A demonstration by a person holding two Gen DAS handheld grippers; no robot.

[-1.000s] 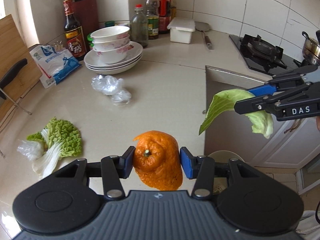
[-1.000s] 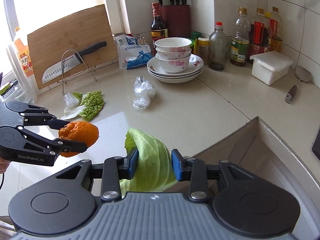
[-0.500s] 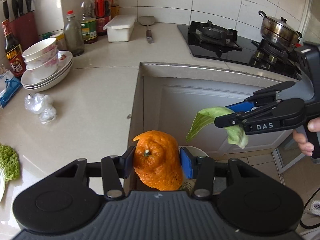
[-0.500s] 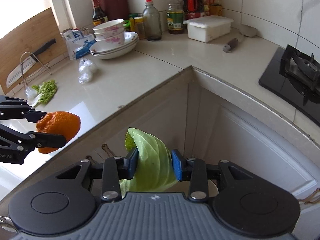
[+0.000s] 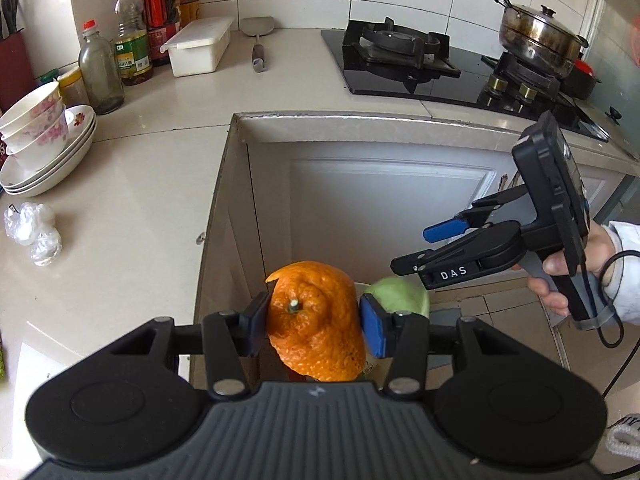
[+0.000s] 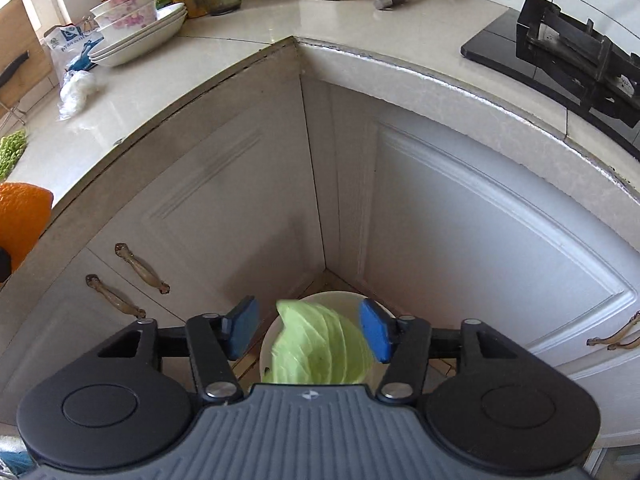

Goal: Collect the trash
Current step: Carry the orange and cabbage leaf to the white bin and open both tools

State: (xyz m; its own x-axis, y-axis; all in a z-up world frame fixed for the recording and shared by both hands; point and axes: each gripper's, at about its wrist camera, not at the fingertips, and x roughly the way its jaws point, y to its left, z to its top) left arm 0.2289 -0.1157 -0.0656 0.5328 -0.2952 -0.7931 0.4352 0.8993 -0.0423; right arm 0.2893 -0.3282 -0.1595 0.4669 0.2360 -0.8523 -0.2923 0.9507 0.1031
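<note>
Two handheld claws hang past the inner corner edge of a pale kitchen surface (image 5: pixel 160 184), over the floor by white cabinet doors (image 6: pixel 480 232). The left claw (image 5: pixel 314 320) is closed on an orange peel (image 5: pixel 316 320), pinched between its blue pads. The right claw (image 6: pixel 306 330) is spread wide and grips nothing. A green cabbage leaf (image 6: pixel 320 348) lies between its fingers but apart from them, over a white bin (image 6: pixel 266 344) in the cabinet corner. Crumpled plastic wrap (image 5: pixel 32 232) sits near the surface's left edge, beside stacked bowls (image 5: pixel 40 136).
</note>
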